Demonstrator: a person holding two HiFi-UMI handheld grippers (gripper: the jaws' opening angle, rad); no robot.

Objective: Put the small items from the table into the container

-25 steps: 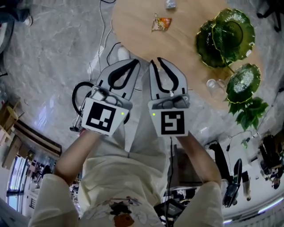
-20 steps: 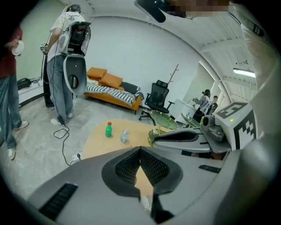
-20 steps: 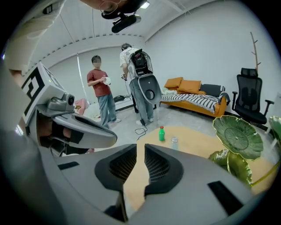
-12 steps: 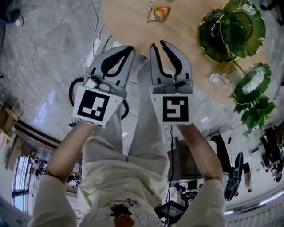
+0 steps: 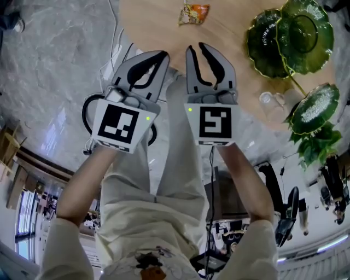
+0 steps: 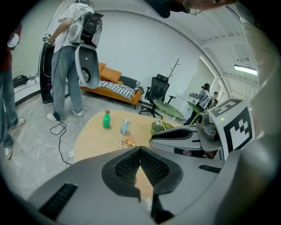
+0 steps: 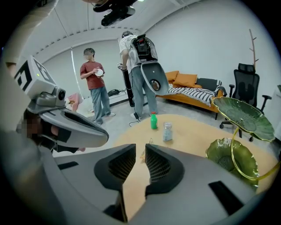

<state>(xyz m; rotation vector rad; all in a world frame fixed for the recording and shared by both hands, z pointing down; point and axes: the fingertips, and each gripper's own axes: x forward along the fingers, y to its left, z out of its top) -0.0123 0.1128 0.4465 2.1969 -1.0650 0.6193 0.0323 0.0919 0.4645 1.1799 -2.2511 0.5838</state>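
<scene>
A round wooden table (image 5: 229, 33) carries an orange snack packet (image 5: 192, 12) (image 6: 128, 142), a green bottle (image 6: 106, 119) (image 7: 153, 121) and a small clear jar (image 6: 125, 126) (image 7: 167, 132). Green leaf-shaped dishes (image 5: 290, 35) (image 7: 230, 158) stand on its right side. My left gripper (image 5: 163, 53) (image 6: 140, 151) is shut and empty, held over the floor just short of the table's near edge. Beside it, my right gripper (image 5: 197, 48) (image 7: 140, 154) has a narrow gap between its jaws, with nothing in it. The packet lies beyond both sets of tips.
A drinking glass (image 5: 268, 101) and another leaf dish (image 5: 314, 106) sit at the table's right edge. Cables (image 5: 117, 38) trail on the marble floor. Two people (image 7: 138, 74) stand beyond the table near an orange sofa (image 6: 116, 83); an office chair (image 6: 156, 90) stands behind.
Both grippers have come lower and closer to the table's near edge. The right jaws have parted slightly; the left jaws stay shut.
</scene>
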